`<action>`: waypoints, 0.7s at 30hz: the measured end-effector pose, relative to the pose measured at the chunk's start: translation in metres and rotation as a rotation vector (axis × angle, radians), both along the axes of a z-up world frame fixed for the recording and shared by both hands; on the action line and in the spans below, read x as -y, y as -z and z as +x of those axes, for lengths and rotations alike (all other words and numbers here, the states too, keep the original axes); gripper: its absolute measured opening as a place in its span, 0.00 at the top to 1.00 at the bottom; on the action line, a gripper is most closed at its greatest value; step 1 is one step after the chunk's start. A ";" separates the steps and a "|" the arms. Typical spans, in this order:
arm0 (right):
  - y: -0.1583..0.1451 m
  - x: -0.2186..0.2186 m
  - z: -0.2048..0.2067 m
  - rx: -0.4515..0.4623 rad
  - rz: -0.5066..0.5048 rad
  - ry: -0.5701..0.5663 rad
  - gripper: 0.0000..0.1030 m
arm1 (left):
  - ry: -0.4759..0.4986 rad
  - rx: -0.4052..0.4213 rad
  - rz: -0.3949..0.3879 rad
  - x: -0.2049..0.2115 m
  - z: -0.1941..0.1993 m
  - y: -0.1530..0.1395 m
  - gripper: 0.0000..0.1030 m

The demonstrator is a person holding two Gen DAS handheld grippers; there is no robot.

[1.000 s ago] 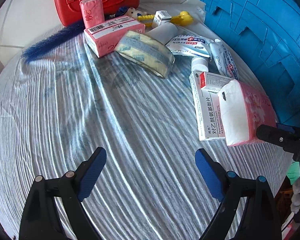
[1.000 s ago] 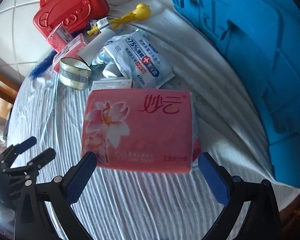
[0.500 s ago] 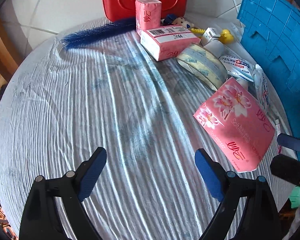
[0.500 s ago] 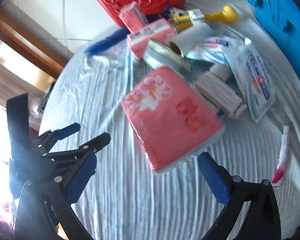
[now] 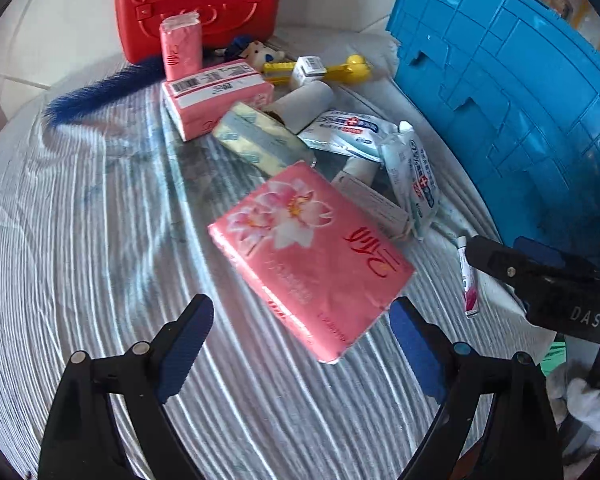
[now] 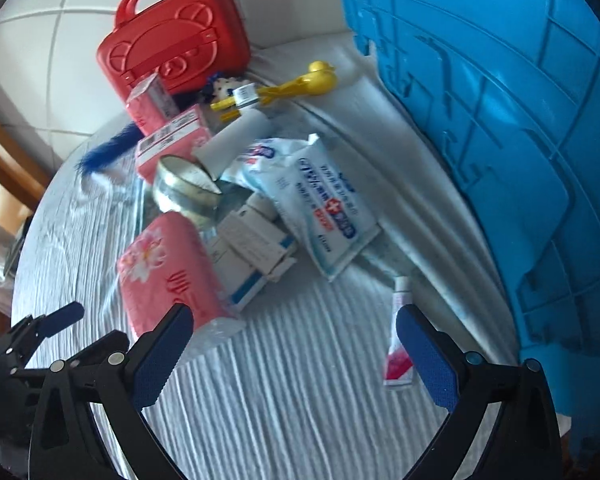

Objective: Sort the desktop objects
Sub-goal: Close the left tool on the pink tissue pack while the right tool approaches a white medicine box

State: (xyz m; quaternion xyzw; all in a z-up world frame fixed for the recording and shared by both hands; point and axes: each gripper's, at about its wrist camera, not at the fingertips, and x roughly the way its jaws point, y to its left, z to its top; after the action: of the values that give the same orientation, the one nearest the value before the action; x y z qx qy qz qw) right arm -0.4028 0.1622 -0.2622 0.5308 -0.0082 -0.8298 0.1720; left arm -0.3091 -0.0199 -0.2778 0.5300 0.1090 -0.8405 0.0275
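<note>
A large pink tissue pack [image 5: 312, 256] lies flat on the striped cloth, just ahead of my open, empty left gripper [image 5: 300, 340]. In the right wrist view the pack [image 6: 168, 268] sits ahead and left of my open, empty right gripper [image 6: 292, 352]. A small toothpaste tube [image 6: 398, 336] lies by the right finger. Behind the pack are white medicine boxes [image 6: 256, 248], wet-wipe packs [image 6: 324, 204], a tape roll [image 5: 260, 140], smaller pink tissue packs [image 5: 216, 96], a yellow toy [image 5: 340, 70] and a blue brush [image 5: 96, 94].
A big blue crate [image 5: 520, 92] stands along the right side of the table, also in the right wrist view [image 6: 500, 140]. A red case [image 5: 196, 0] stands at the back against the tiled wall. The right gripper's body [image 5: 548, 280] shows at the left wrist view's right edge.
The large pink pack went from standing in the right gripper's reach to lying flat and free on the cloth. The right gripper swung right, toward the toothpaste tube. The left gripper moved closer to the pack.
</note>
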 end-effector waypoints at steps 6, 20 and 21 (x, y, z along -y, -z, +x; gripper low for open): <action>0.027 0.013 -0.021 0.056 0.046 -0.044 0.00 | -0.046 0.076 -0.018 0.012 -0.001 0.025 0.11; 0.036 0.119 -0.019 0.098 -0.109 -0.284 0.00 | -0.230 0.055 -0.092 0.087 0.011 0.013 0.11; 0.033 0.112 -0.019 0.087 -0.109 -0.272 0.00 | -0.215 0.049 -0.075 0.082 0.008 0.013 0.11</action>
State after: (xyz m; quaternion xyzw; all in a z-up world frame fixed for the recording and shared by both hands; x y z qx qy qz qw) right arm -0.4222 0.0503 -0.2948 0.5524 0.0112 -0.7734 0.3107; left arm -0.3012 -0.1019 -0.2908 0.5344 0.1331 -0.8229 0.1397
